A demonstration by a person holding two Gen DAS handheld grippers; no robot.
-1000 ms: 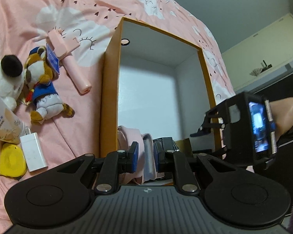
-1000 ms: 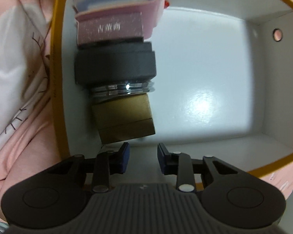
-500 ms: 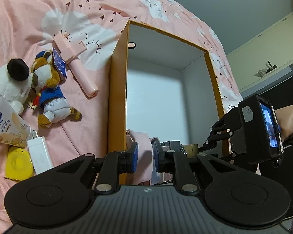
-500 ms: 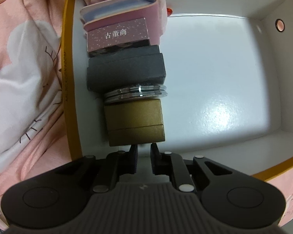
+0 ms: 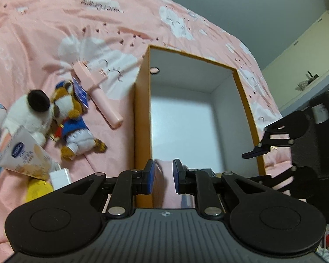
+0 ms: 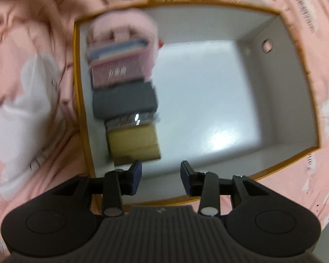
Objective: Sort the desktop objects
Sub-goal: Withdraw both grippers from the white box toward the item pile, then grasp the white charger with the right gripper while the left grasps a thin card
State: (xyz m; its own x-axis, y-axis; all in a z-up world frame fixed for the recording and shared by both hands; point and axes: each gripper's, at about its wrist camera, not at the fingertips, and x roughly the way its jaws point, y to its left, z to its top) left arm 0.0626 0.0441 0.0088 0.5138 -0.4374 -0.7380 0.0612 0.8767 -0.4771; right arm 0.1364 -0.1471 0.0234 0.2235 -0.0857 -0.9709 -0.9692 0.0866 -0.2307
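An orange box with a white inside lies open on the pink bedspread. Along its left wall stand a pink wallet, a small pink box, a dark grey box, a silvery piece and a gold box. My right gripper hangs above the box's near end, just past the gold box. Its jaws are opening with nothing between them. My left gripper hovers at the box's near corner. Its pads stand slightly apart, and the wallet shows below through the gap.
Left of the box lie a pink handheld stick, a brown plush toy in blue, a white plush, a lotion tube, a white charger and a yellow piece. The right gripper's fingers reach in from the right.
My right gripper has risen away from the gold box; its jaws narrowed, then spread wide. The left view has tilted up a little, and its pads keep the same narrow gap.
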